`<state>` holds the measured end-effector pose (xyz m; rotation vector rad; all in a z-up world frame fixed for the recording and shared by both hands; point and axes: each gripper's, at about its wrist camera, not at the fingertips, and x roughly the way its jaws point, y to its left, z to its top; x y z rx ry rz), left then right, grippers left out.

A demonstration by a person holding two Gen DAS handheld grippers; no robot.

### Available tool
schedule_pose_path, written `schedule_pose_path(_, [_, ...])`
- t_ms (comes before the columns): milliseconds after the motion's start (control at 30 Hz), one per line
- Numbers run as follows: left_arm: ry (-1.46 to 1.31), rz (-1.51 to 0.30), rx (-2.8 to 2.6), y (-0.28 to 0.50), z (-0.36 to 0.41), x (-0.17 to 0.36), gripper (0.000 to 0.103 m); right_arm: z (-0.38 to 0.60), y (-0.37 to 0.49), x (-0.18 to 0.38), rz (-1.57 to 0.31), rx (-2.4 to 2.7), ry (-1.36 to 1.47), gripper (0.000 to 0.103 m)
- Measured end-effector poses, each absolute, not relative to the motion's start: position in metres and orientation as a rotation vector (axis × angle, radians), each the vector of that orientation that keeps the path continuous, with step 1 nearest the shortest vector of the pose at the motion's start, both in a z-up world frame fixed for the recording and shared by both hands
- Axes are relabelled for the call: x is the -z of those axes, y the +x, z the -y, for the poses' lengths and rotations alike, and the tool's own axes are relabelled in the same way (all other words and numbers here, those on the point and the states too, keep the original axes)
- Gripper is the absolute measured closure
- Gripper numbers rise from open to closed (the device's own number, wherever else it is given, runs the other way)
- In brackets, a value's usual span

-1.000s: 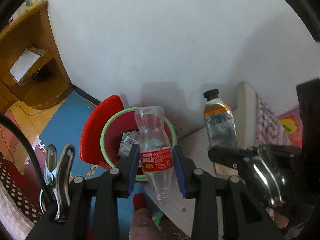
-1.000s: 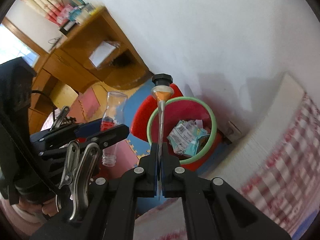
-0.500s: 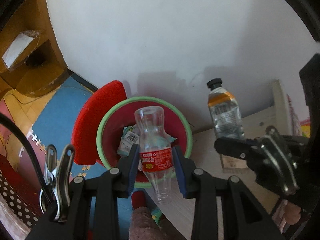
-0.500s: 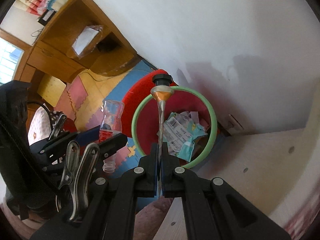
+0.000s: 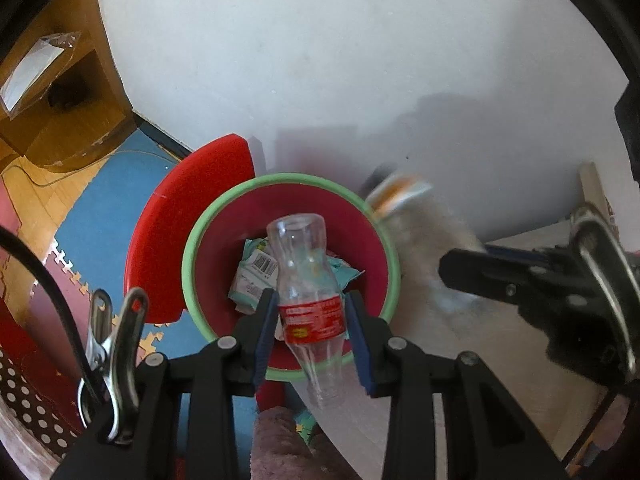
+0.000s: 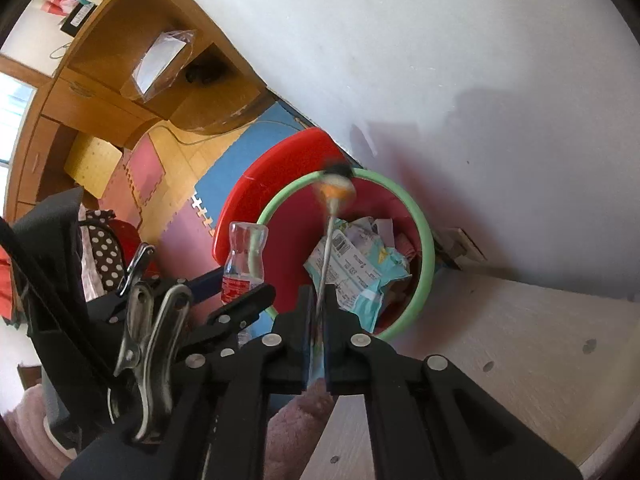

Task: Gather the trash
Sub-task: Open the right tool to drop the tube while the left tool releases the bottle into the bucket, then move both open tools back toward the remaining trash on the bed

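A clear plastic bottle (image 5: 308, 276) with a red label stands tilted between the blue pads of my left gripper (image 5: 312, 300), which is shut on it. It hangs over a red bin with a green rim (image 5: 208, 236) that holds crumpled wrappers (image 5: 256, 276). In the right wrist view my right gripper (image 6: 317, 300) is over the same bin's rim (image 6: 426, 240). Its jaws are opening, with a slit between the pads. A flat metal tube (image 6: 335, 188) with a black cap and orange band stands in that slit, blurred by motion. The same tube (image 5: 404, 196) is a smear in the left wrist view.
The bin's red lid (image 5: 180, 224) leans behind it against the white wall. A pale wooden tabletop (image 6: 520, 340) borders the bin on the right. Coloured foam floor mats (image 6: 168, 184) and a wooden desk (image 6: 120, 92) lie to the left. Pink fuzzy fabric (image 5: 280, 440) sits below the grippers.
Both grippers have sunk toward the bin, which now looks larger and sits under them. The right jaws have parted and the tube, sharp before, is now blurred.
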<state>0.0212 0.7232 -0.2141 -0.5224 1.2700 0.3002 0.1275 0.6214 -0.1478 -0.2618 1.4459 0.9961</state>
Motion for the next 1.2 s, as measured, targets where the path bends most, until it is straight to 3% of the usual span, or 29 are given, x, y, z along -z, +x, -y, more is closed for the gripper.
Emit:
schedule_pose_path(100, [-0.521, -1.273, -0.29, 0.023, -0.724, 0.212, 0.066, -0.622, 0.129, 0.149, -1.446, -0.978, -0.255, 0.084])
schedule_pose_path(633, [-0.509, -1.267, -0.282, 0.019, -0.718, 0.192, 0.063, -0.611, 0.123, 0.139, -1.431, -0.975, -0.211, 0.084])
schedule_pose_path(1200, [-0.471, -1.214, -0.33, 0.005, -0.712, 0.126, 0.063, -0.578, 0.105, 0.089, -1.355, -0.979, -0.079, 0.084])
